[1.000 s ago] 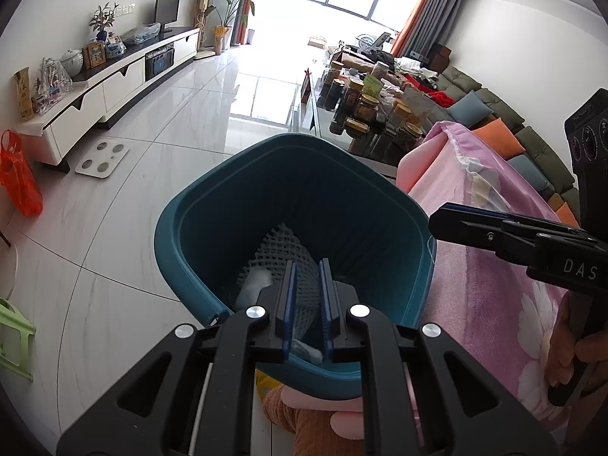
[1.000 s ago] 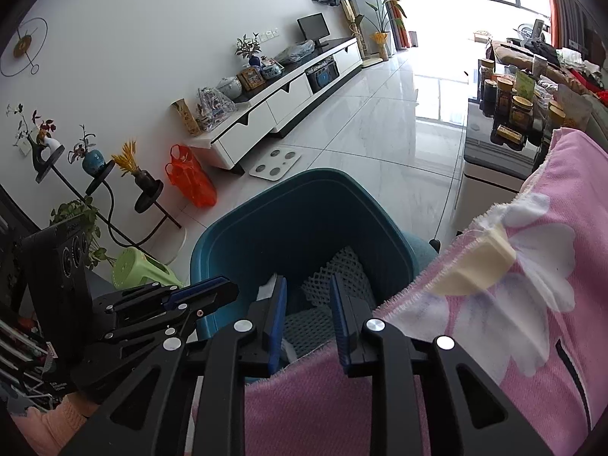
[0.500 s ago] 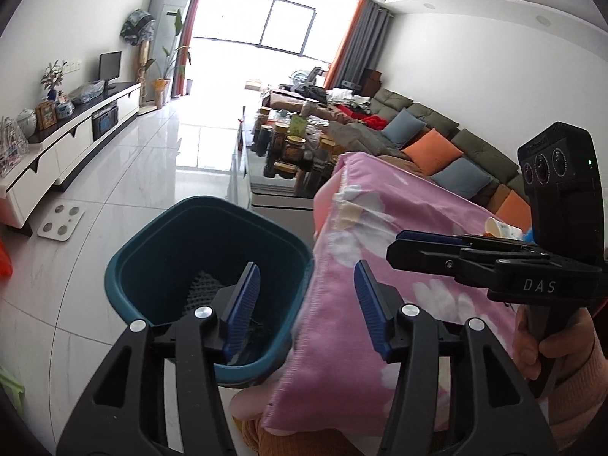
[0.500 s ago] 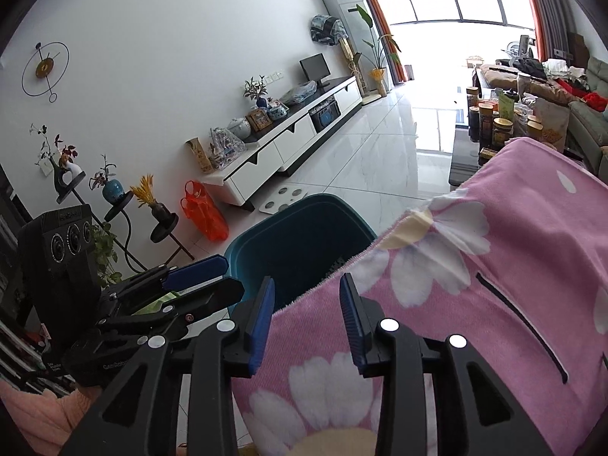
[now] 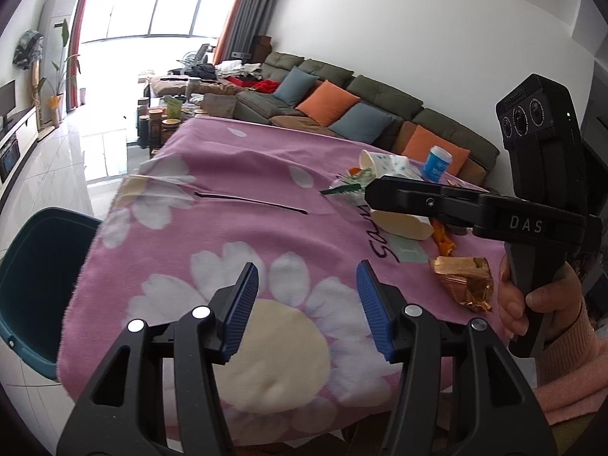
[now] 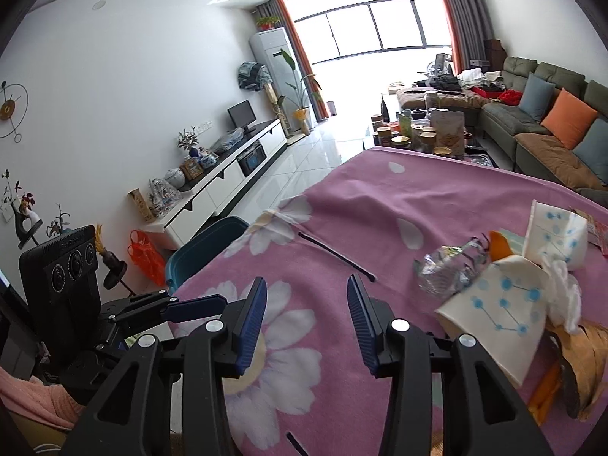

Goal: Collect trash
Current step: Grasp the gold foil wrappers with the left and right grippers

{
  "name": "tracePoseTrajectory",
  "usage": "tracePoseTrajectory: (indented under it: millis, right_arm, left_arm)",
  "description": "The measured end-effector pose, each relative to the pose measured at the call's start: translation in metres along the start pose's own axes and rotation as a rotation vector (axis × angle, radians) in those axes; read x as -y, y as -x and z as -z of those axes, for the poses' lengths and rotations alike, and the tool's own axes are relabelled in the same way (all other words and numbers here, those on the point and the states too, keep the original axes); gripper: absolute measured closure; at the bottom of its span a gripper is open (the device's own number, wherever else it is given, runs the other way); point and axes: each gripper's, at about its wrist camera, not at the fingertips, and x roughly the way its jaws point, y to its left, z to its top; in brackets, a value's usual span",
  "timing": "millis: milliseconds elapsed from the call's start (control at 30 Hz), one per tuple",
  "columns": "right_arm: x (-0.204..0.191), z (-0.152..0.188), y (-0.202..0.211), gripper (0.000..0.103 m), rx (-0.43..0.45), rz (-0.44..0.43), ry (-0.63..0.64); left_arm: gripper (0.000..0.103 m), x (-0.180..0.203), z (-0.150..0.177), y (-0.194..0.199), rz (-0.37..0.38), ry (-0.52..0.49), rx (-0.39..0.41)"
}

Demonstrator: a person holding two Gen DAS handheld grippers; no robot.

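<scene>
Left wrist view: surface [image 5: 212,174] under pink daisy-print blanket, filling most of frame. Teal bin [image 5: 34,285] at its left edge, standing lower, on the floor. Trash heaped at far right of blanket: white paper cups [image 5: 383,163], gold foil wrapper [image 5: 463,277], orange scraps, blue-capped tub [image 5: 437,163] behind. Left hand-held gripper [image 5: 307,304] spread, nothing between blue pads, hovering over big daisy, well apart from heap. Right hand-held gripper [image 6: 307,321] likewise parted and empty, jaws just opening wider; dotted cup [image 6: 497,330] and crumpled clear wrapper [image 6: 444,269] near, to its right.

Step judged: reaching for next piece. Advised: one loose item per grip, foil wrapper pinched at crumpled middle, cup taken across rim, blanket nap kept out of pads.
</scene>
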Motion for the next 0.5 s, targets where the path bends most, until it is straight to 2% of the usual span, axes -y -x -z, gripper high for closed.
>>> tracePoseTrajectory:
  millis: [300, 500]
  right_arm:
    - [0.064, 0.029, 0.058, 0.059, 0.077, 0.154, -0.120]
    - [0.095, 0.041, 0.080, 0.058, 0.108, 0.212, -0.175]
  left_arm:
    - [0.050, 0.076, 0.011, -0.050, 0.196, -0.103, -0.134]
    - [0.050, 0.110, 0.019, -0.082, 0.266, -0.143, -0.217]
